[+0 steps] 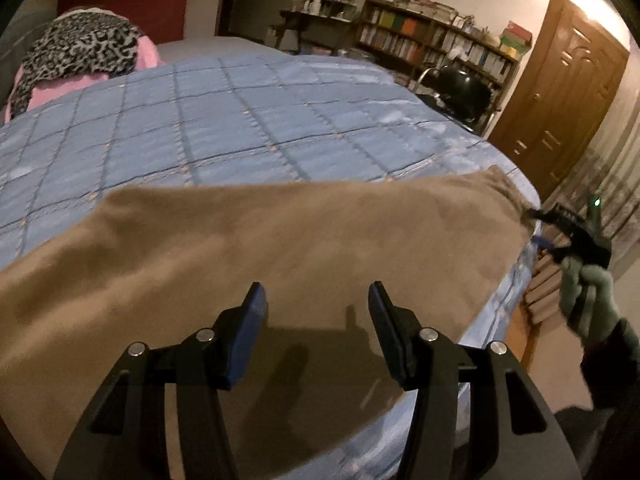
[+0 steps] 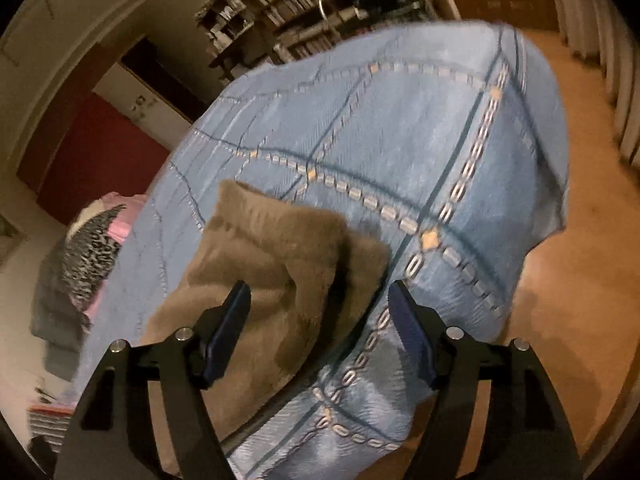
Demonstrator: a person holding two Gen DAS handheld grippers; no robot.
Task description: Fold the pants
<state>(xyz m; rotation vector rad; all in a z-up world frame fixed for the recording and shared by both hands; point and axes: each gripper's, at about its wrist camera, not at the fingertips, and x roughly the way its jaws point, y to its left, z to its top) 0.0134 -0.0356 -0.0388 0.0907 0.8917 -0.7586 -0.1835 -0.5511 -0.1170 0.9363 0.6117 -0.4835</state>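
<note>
Tan fleece pants (image 1: 280,248) lie spread across the near edge of a bed with a blue quilted cover (image 1: 224,120). My left gripper (image 1: 316,300) hovers open just above the pants, holding nothing. In the right wrist view the waist end of the pants (image 2: 280,248) lies bunched on the blue cover (image 2: 400,128), near the bed's corner. My right gripper (image 2: 318,300) is open over that end, its left finger above the fabric and its right finger above the cover. It also shows in the left wrist view (image 1: 560,224), at the right end of the pants, held by a gloved hand.
A pile of pink and leopard-print cloth (image 1: 80,56) sits at the far left of the bed. Bookshelves (image 1: 432,36), a black chair (image 1: 464,88) and a wooden door (image 1: 560,92) stand beyond. Wooden floor (image 2: 580,280) lies right of the bed corner.
</note>
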